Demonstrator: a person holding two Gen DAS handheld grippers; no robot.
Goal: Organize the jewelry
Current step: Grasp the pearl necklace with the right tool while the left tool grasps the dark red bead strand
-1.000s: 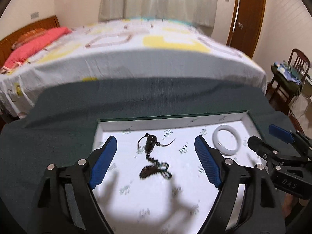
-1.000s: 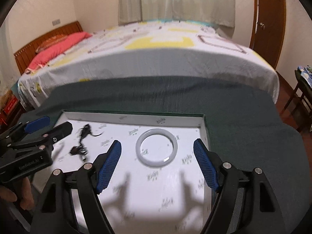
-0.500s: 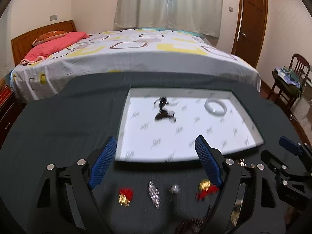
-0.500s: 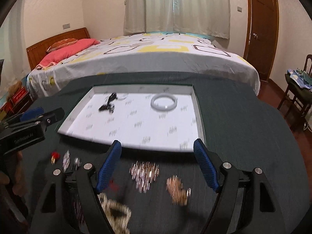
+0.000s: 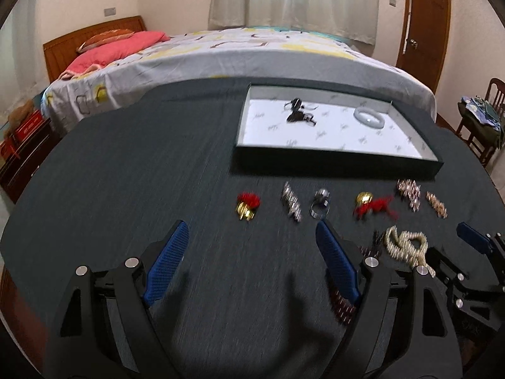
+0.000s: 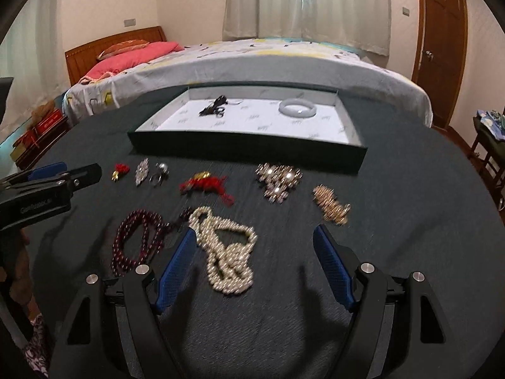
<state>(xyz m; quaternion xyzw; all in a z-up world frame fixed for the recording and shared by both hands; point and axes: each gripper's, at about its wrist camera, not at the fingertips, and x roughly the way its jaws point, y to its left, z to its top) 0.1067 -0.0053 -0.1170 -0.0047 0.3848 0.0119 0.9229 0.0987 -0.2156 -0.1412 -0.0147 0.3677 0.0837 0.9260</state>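
Done: two pieces in tray [image 6: 347,132] ahead | left: pearl necklace [image 6: 227,252] between my right claw's [image 6: 254,263] wide fingers; left claw [image 5: 249,263] wide, empty.

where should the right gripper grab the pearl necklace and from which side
Grip the bunched lower end of the pearl necklace, coming straight down from above. It lies flat in a heap on the dark cloth, and strands overlap there, so the open right gripper can pinch several at once.

A bed [image 5: 252,50] with a patterned sheet stands behind the dark desk [image 5: 126,173], a pink pillow [image 5: 120,47] against its wooden headboard [image 5: 79,38]. Curtains [image 6: 309,3] hang beyond (drawn), beside a brown door [image 6: 442,47]. A chair [image 5: 483,120] stands right.
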